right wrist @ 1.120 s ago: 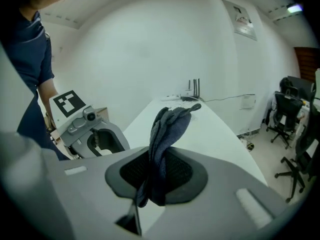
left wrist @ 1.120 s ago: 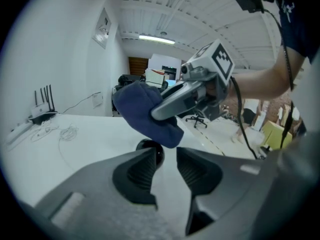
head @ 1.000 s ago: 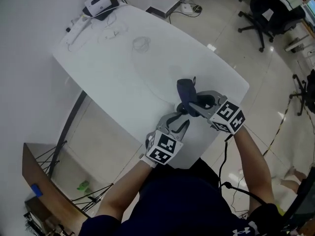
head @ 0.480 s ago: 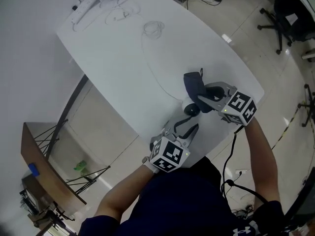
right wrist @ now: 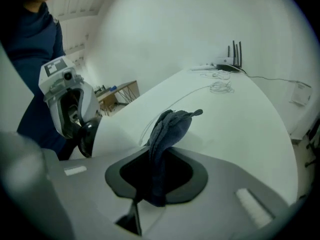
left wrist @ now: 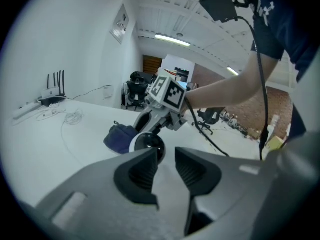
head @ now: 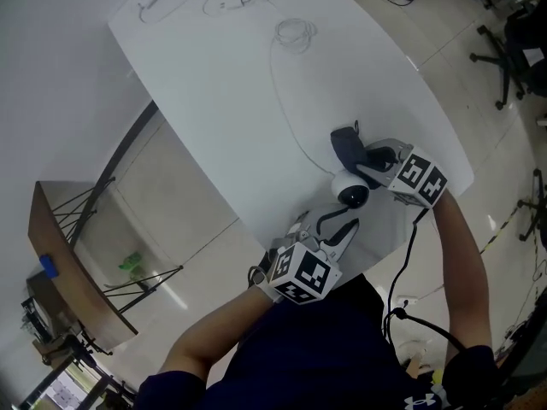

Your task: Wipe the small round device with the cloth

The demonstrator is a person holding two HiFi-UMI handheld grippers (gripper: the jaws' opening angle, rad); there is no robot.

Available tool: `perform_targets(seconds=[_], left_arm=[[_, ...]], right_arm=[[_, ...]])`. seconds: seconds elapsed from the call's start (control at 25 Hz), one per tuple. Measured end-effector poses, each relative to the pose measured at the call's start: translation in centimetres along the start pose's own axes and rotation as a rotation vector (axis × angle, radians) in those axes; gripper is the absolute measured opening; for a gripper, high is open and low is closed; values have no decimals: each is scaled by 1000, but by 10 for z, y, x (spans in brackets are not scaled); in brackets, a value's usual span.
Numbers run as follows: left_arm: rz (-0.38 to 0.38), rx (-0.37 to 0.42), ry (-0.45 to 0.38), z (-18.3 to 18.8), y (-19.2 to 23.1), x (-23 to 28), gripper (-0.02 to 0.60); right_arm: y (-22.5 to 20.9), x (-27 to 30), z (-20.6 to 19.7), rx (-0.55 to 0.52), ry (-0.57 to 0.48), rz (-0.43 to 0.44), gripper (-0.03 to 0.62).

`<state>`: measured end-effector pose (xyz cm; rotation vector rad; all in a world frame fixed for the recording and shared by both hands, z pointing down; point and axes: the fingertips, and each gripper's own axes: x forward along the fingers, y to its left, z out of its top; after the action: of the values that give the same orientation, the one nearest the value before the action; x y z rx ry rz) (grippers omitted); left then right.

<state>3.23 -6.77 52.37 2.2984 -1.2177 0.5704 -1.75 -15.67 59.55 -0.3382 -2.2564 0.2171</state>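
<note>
The small round device (head: 351, 190), white with a black dome, sits near the table's front edge. My right gripper (head: 369, 162) is shut on a dark blue cloth (head: 345, 147), which bunches just behind the device. In the right gripper view the cloth (right wrist: 167, 134) sticks up from between the jaws of the right gripper (right wrist: 159, 170). My left gripper (head: 336, 229) stands just short of the device, its jaws closing with nothing between them. In the left gripper view the device (left wrist: 148, 145) lies beyond the left gripper (left wrist: 166, 164), with the cloth (left wrist: 119, 136) behind it.
A thin white cable (head: 286, 109) runs from the device to a coil (head: 295, 32) at the far side of the white table (head: 214, 101). A wooden shelf (head: 60, 254) stands low at the left. Office chairs (head: 521, 32) are on the floor at the right.
The head view has shifted, so the table sits higher in the picture. My left gripper has drawn back a little from the device. The right gripper keeps the cloth beside the device.
</note>
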Motion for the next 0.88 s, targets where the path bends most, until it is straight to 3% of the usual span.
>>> perform_targets(seconds=[0.2,0.56,0.88], left_arm=[[14,55,-2,1,-2,-1,112],[39,119,-32,10,-4,-9,115],[44,172,3,11,-10,-1,126]], right_arm=[[1,13,-7,-103,96,-40,78],[21,-39,30,-94,-47,-123,80],[71,-83,74,-245,-105,-89,80]])
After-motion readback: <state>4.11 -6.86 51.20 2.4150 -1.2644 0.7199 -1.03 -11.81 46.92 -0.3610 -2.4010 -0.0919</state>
